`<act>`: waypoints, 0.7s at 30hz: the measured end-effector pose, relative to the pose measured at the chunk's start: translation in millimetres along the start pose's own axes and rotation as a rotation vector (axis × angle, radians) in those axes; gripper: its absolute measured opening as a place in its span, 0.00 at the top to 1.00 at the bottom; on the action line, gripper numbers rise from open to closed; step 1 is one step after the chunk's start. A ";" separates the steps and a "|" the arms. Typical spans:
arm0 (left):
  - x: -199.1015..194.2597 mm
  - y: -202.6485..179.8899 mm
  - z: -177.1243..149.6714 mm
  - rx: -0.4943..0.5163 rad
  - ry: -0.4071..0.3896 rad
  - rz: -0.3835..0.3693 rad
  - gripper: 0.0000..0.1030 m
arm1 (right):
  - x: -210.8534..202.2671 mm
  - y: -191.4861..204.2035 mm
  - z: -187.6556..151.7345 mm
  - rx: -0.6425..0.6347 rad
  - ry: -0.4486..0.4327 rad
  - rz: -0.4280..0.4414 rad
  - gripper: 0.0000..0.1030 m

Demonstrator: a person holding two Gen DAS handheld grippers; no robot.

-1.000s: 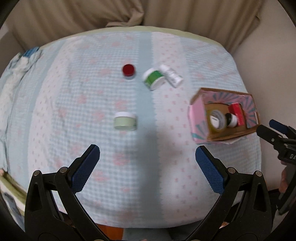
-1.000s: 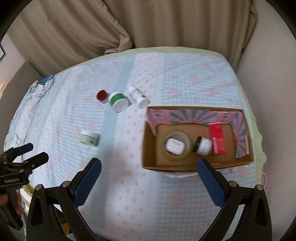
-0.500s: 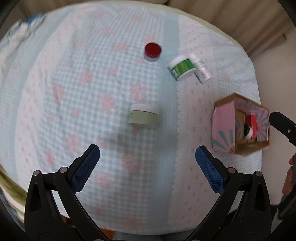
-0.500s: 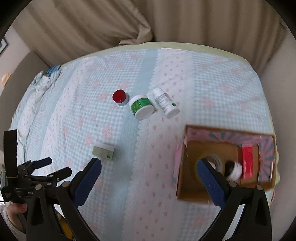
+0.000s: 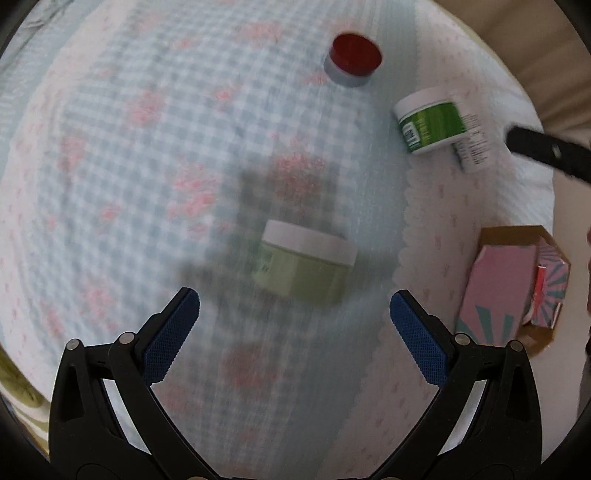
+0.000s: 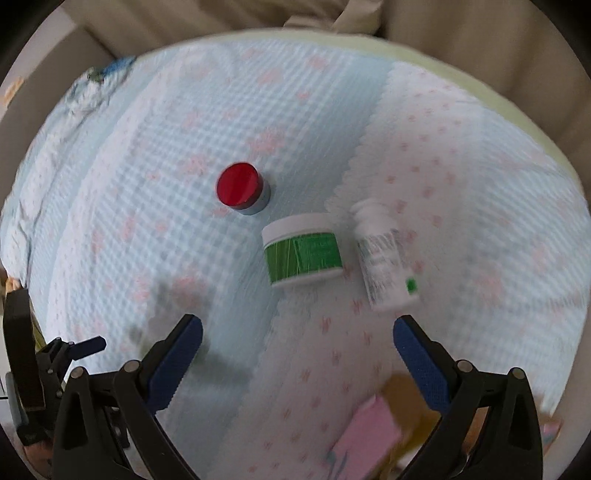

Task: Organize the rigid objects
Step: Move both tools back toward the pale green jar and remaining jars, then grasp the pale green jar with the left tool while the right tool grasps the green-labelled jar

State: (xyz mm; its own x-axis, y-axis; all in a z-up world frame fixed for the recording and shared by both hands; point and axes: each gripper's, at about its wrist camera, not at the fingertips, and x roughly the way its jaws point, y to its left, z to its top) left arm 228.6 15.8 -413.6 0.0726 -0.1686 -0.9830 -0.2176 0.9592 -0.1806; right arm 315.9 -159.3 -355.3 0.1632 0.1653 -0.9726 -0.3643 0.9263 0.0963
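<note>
A pale green jar with a white lid [image 5: 304, 264] stands on the checked blue cloth, just ahead of my open, empty left gripper [image 5: 294, 314]. A red-lidded pot [image 5: 352, 61] [image 6: 240, 188], a green-labelled white jar on its side [image 5: 430, 123] [image 6: 303, 251] and a white bottle lying down [image 5: 472, 146] [image 6: 384, 266] sit farther off. My right gripper [image 6: 297, 341] is open and empty, just short of the green-labelled jar and the bottle. The cardboard box with pink flaps [image 5: 513, 288] [image 6: 373, 432] is at the right.
The cloth covers a round-edged table [image 6: 480, 74] with curtains [image 6: 258, 14] behind. The other gripper shows at the right edge of the left wrist view [image 5: 546, 151] and at the lower left of the right wrist view [image 6: 55, 358]. A crumpled blue cloth [image 6: 107, 74] lies at the far left.
Both grippers have moved forward and down toward the cloth. The pale green jar now sits close before the left one; the right one has swung left from the box toward the green jar and bottle.
</note>
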 end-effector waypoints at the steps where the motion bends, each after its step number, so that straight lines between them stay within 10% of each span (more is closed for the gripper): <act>1: 8.5 -1.6 3.6 0.000 0.010 0.005 0.00 | 11.6 -0.9 7.5 -0.012 0.017 0.007 0.00; 21: 75.3 -33.0 31.1 0.068 0.100 0.076 0.21 | 131.5 1.3 57.2 -0.115 0.277 -0.028 0.33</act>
State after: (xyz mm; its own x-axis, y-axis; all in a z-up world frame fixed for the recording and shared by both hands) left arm 271.5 -21.5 -480.7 -0.0399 -0.1135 -0.9927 -0.1521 0.9826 -0.1062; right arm 389.3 -117.0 -471.0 -0.0758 0.0265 -0.9968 -0.4671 0.8822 0.0590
